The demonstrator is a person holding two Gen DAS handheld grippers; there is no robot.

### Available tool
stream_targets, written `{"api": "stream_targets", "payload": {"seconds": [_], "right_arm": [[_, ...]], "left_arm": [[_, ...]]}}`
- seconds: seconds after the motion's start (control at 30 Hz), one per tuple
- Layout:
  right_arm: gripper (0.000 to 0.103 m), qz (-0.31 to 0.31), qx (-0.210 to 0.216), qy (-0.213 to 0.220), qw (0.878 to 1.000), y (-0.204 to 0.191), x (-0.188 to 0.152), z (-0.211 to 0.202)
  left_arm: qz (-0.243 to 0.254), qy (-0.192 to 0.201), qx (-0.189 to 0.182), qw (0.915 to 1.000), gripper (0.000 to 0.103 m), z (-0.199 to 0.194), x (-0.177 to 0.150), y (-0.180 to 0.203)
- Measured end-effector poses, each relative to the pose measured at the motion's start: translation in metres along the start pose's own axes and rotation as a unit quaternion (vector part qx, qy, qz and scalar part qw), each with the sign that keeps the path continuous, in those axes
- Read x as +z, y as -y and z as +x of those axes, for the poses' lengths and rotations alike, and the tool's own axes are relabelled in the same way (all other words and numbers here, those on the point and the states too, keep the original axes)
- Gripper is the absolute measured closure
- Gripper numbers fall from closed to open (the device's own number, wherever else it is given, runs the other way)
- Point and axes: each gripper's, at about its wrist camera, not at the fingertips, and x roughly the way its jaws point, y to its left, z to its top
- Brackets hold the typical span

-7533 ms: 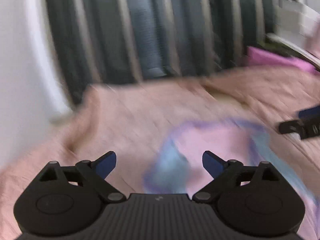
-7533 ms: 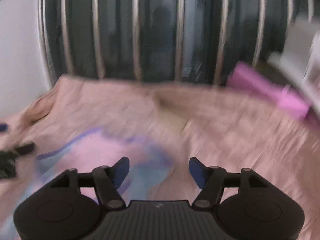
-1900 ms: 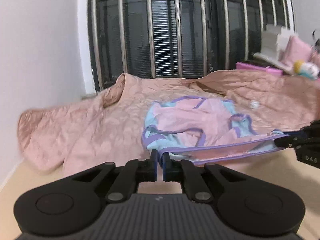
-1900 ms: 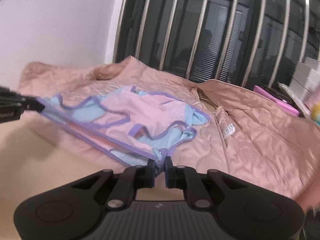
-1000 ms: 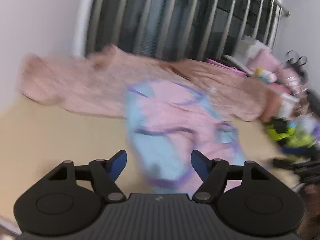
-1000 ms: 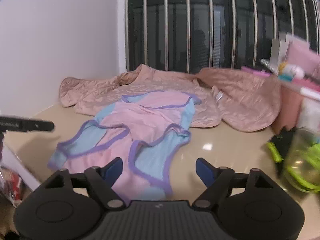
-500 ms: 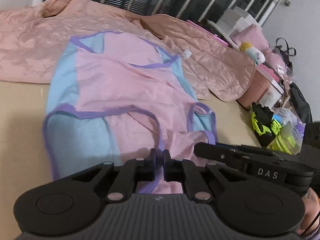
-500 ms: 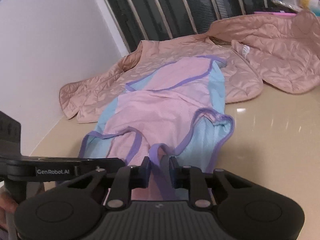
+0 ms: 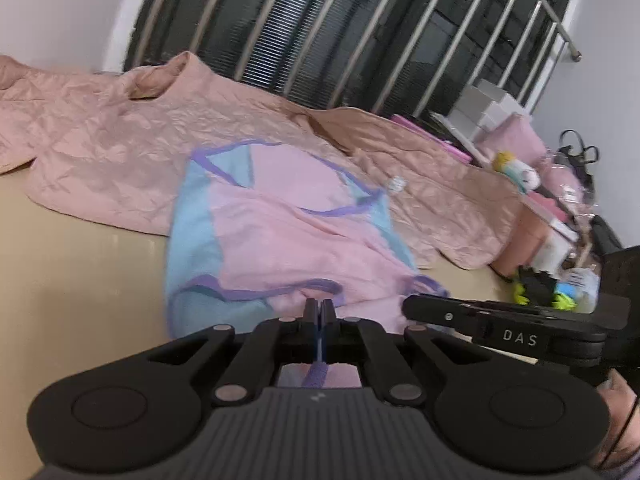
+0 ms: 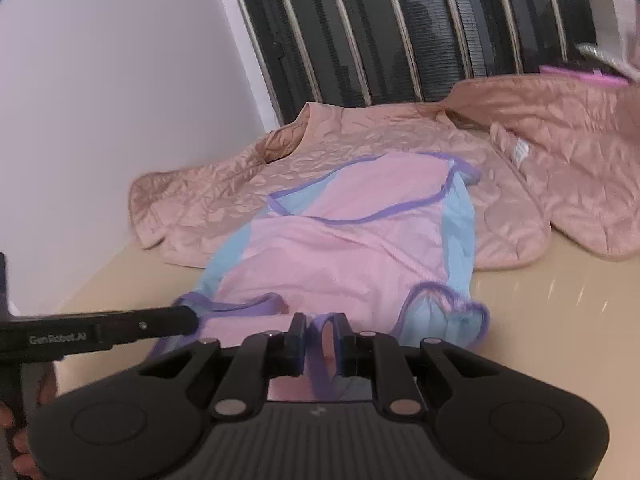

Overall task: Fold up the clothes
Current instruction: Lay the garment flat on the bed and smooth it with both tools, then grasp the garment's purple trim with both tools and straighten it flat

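Lying spread on the beige bench, the pink-and-blue garment has its far end resting over a quilted pink jacket. Its near purple-trimmed edge is pinched in both tools: the left tool is clamped tight on the trim, and the right tool grips a loop of it at a narrow gap. A fold looks in hand; carrying that edge toward the far end needs both tools level.
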Motion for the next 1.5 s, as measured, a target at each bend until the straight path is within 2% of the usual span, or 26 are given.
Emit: {"api": "stream_targets", "payload": {"seconds": [0.03, 0.07, 0.1, 0.13, 0.2, 0.23, 0.27, 0.3, 0.37, 0.4, 0.43, 0.5, 0.6, 0.7, 0.8, 0.87, 0.9, 0.93, 1.03, 1.13, 1.27, 1.3, 1.33, 1.4, 1.43, 1.5], "right_arm": [[0.089, -0.002, -0.003, -0.001, 1.0, -0.001, 0.001, 0.003], [0.089, -0.003, -0.007, -0.002, 1.0, -0.002, 0.002, 0.006], [0.087, -0.005, -0.01, -0.003, 1.0, -0.003, 0.003, 0.008], [0.079, -0.003, -0.012, 0.001, 1.0, -0.002, 0.002, 0.006], [0.061, 0.0, -0.006, 0.003, 1.0, -0.001, -0.003, -0.002], [0.059, 0.003, -0.003, 0.0, 1.0, 0.0, -0.006, -0.004], [0.059, 0.006, 0.0, -0.004, 1.0, 0.002, -0.009, -0.006], [0.059, 0.009, 0.003, -0.007, 1.0, 0.003, -0.013, -0.008], [0.059, 0.01, 0.003, -0.01, 1.0, 0.003, -0.016, -0.007], [0.062, 0.008, 0.0, -0.01, 1.0, 0.002, -0.015, -0.004], [0.078, 0.005, -0.003, -0.01, 1.0, 0.0, -0.015, -0.002], [0.095, 0.001, -0.008, -0.01, 1.0, -0.002, -0.014, 0.003], [0.098, -0.006, -0.016, -0.009, 1.0, -0.005, -0.013, 0.011], [0.098, -0.013, -0.024, -0.009, 1.0, -0.009, -0.012, 0.018], [0.086, -0.018, -0.03, -0.005, 0.999, -0.01, -0.023, -0.003], [0.081, -0.022, -0.034, -0.002, 0.999, -0.011, -0.031, -0.017], [0.078, -0.024, -0.036, -0.001, 0.999, -0.011, -0.035, -0.024], [0.075, -0.026, -0.038, 0.001, 0.999, -0.011, -0.039, -0.032], [0.074, -0.032, -0.043, 0.005, 0.999, -0.013, -0.05, -0.053], [0.074, -0.037, -0.049, 0.009, 0.998, -0.014, -0.062, -0.074], [0.074, -0.041, -0.045, 0.012, 0.998, -0.017, -0.075, -0.095], [0.074, -0.043, -0.037, 0.011, 0.998, -0.018, -0.078, -0.096], [0.075, -0.046, -0.029, 0.007, 0.998, -0.02, -0.08, -0.094], [0.076, -0.046, -0.031, -0.006, 0.998, -0.021, -0.083, -0.086], [0.084, -0.046, -0.032, -0.012, 0.998, -0.021, -0.085, -0.082], [0.09, -0.048, -0.043, -0.01, 0.998, -0.021, -0.088, -0.082]], "left_arm": [[-0.011, -0.009, 0.01, 0.9998, 0.102, 0.005, 0.0, -0.004], [-0.024, -0.017, 0.018, 0.9994, 0.096, 0.007, 0.001, -0.008], [-0.034, -0.024, 0.022, 0.9989, 0.085, 0.008, 0.001, -0.011], [-0.033, -0.03, 0.007, 0.999, 0.065, 0.005, 0.0, -0.014], [-0.017, -0.032, -0.024, 0.9991, 0.039, -0.004, -0.004, -0.013], [-0.004, -0.031, -0.037, 0.9988, 0.034, -0.009, -0.007, -0.012], [0.01, -0.036, -0.032, 0.9988, 0.034, -0.01, -0.011, -0.009], [0.018, -0.04, -0.017, 0.9989, 0.041, -0.008, -0.014, -0.006], [0.018, -0.047, 0.002, 0.9987, 0.079, 0.001, -0.016, -0.004], [0.016, -0.05, 0.009, 0.9986, 0.102, 0.005, -0.017, -0.004], [0.007, -0.049, 0.006, 0.9987, 0.102, 0.009, -0.018, -0.007], [0.002, -0.026, 0.005, 0.9996, 0.102, 0.009, -0.02, -0.009], [0.004, -0.001, 0.021, 0.9998, 0.102, 0.006, -0.016, -0.007], [-0.01, 0.015, 0.025, 0.9995, 0.101, 0.004, -0.009, -0.009], [-0.014, 0.002, 0.032, 0.9994, 0.096, 0.003, -0.01, -0.012], [-0.005, -0.009, 0.034, 0.9994, 0.075, -0.005, -0.016, -0.013], [0.007, -0.004, 0.038, 0.9992, 0.06, -0.017, -0.023, -0.011], [0.019, 0.001, 0.042, 0.9989, 0.056, -0.029, -0.029, -0.008], [0.055, 0.015, 0.053, 0.997, 0.056, -0.066, -0.05, -0.001], [0.082, 0.037, 0.061, 0.9941, 0.056, -0.094, -0.073, 0.011], [0.095, 0.068, 0.088, 0.9892, 0.057, -0.102, -0.085, 0.019], [0.092, 0.059, 0.098, 0.9891, 0.064, -0.097, -0.084, 0.019], [0.088, 0.046, 0.107, 0.9893, 0.077, -0.091, -0.083, 0.019], [0.089, 0.025, 0.11, 0.9897, 0.094, -0.08, -0.083, 0.018], [0.093, 0.023, 0.11, 0.9893, 0.098, -0.078, -0.085, 0.018], [0.107, 0.021, 0.114, 0.9875, 0.101, -0.076, -0.088, 0.021]]}}
